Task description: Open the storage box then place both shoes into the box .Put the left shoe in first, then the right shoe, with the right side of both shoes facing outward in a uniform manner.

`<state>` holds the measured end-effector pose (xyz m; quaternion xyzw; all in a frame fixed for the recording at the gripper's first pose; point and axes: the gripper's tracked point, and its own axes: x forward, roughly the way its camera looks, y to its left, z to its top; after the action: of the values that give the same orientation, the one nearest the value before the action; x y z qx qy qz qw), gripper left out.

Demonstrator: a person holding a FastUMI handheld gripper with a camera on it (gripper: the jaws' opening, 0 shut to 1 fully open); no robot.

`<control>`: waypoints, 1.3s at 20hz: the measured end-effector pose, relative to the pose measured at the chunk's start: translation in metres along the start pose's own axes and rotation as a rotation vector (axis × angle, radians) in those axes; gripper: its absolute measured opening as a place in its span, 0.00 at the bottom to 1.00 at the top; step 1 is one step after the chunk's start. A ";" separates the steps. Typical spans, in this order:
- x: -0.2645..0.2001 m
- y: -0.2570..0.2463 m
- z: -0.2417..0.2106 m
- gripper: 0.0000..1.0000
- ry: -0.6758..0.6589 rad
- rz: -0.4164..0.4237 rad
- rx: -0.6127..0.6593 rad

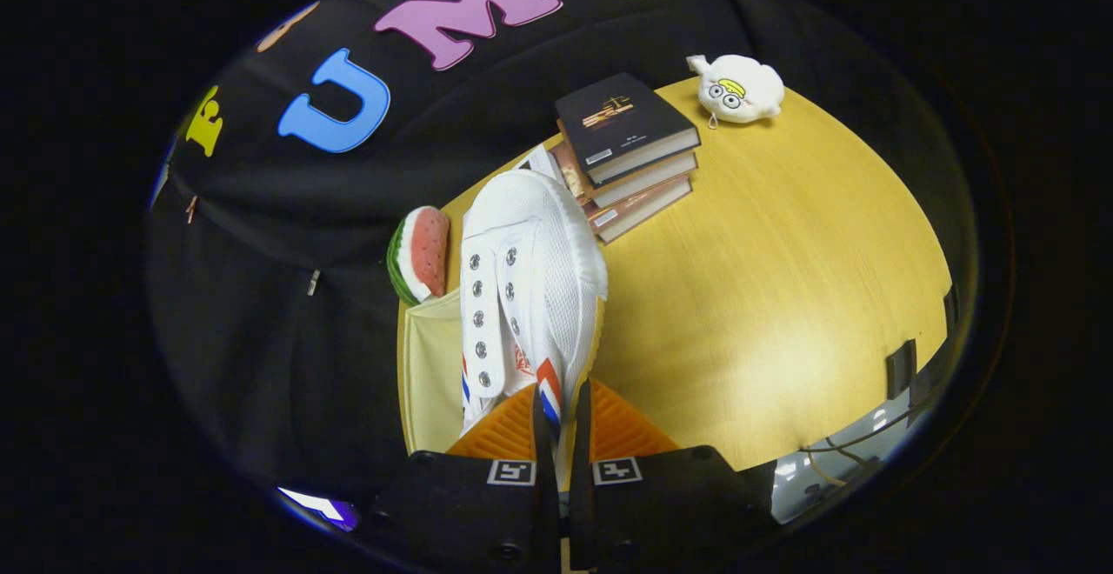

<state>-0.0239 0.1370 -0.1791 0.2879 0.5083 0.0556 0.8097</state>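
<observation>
Camera rides the hand-held gripper (pixel 561 422), peering forward and down, close over the worktop's (pixel 783 296) near edge.

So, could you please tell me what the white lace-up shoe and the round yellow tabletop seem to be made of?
White lace-up shoe, held in the gripper: likely woven mesh fabric, matte, with metal-looking eyelets. Round yellow tabletop: wood or wood-look laminate, showing fine grain lines and a soft sheen.

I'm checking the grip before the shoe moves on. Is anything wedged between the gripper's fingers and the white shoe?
Nothing visible. The gripper is shut on the white shoe, its fingers pressing the shoe's side wall directly, near the striped patch.
</observation>
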 end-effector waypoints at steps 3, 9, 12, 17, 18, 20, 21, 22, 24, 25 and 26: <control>0.012 0.031 -0.016 0.09 0.016 0.022 -0.032; 0.038 0.065 -0.049 0.09 0.079 0.026 -0.080; 0.050 0.068 -0.055 0.09 0.100 0.007 -0.099; 0.045 0.086 -0.050 0.47 0.087 0.055 -0.080; 0.044 0.086 -0.040 0.64 0.058 0.045 -0.102; 0.035 0.078 -0.023 1.00 0.000 0.005 -0.163; 0.032 0.077 -0.017 0.99 -0.027 -0.007 -0.187; 0.026 0.076 -0.008 0.99 -0.057 -0.013 -0.199; 0.010 0.071 0.010 0.99 -0.115 -0.025 -0.199; 0.002 0.069 0.019 0.99 -0.144 -0.029 -0.190; -0.005 0.067 0.028 0.99 -0.173 -0.031 -0.182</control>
<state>0.0108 0.1796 -0.1310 0.2091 0.4340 0.0639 0.8740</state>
